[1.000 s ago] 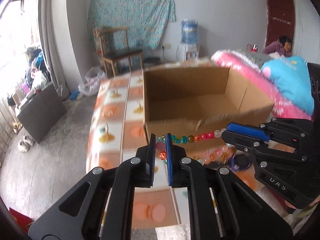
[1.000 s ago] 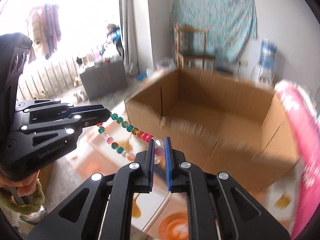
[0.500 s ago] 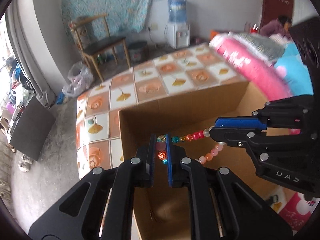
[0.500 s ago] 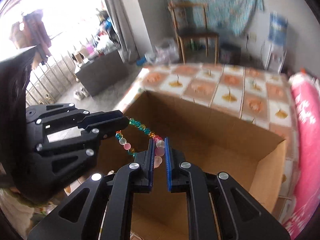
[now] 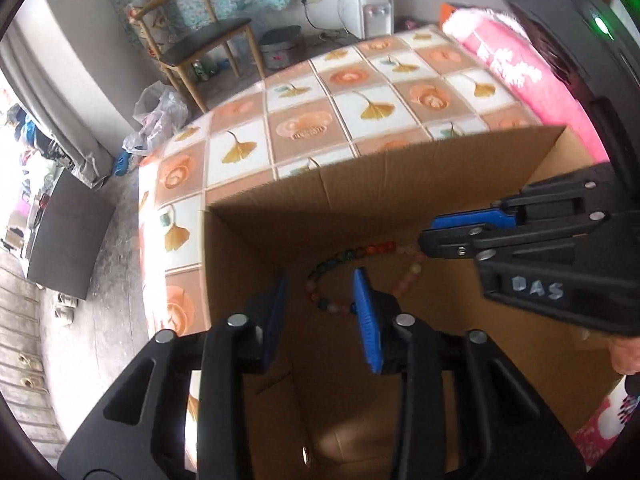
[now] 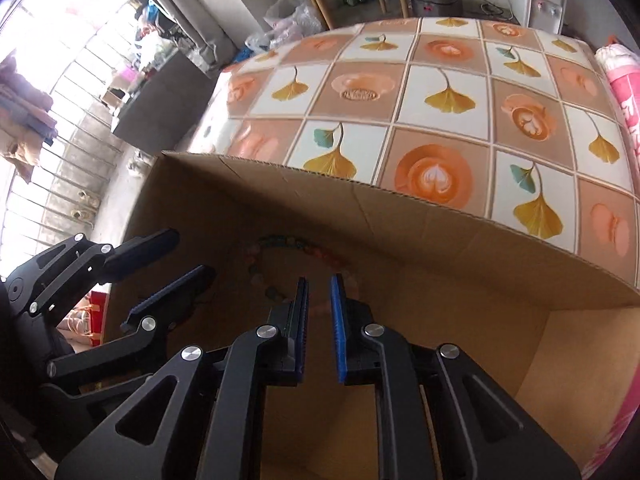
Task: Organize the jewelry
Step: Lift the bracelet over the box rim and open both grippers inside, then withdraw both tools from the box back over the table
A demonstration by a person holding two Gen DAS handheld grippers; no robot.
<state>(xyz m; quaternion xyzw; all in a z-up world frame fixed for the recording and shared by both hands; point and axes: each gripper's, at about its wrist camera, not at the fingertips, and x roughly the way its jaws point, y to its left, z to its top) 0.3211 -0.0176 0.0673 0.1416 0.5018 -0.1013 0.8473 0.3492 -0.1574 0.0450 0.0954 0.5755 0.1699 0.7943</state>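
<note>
A bracelet of coloured beads (image 5: 347,253) hangs or lies loose low inside the cardboard box (image 5: 400,168), close to its far wall; it is dim and blurred. My left gripper (image 5: 320,298) is above it with its jaws opening, and nothing is pressed between the blue pads. To the right is my right gripper (image 5: 428,234), tips over the bracelet's right end. In the right wrist view the bracelet (image 6: 294,243) shows beyond my right gripper (image 6: 319,289), whose jaws are opening a little with a bare gap. My left gripper (image 6: 191,254) stands open at the left.
The box (image 6: 360,220) sits on a table with a tiled leaf-and-flower cloth (image 6: 440,96). Pink bedding (image 5: 520,76) lies at the right. Beyond the table are a wooden chair (image 5: 192,40), a water dispenser (image 5: 366,12), a plastic bag (image 5: 156,120) and a dark cabinet (image 5: 68,236).
Both grippers have moved over the box rim and tipped down into it. Their jaws, which pinched the stretched bracelet, have parted, and the bracelet has dropped free toward the far wall.
</note>
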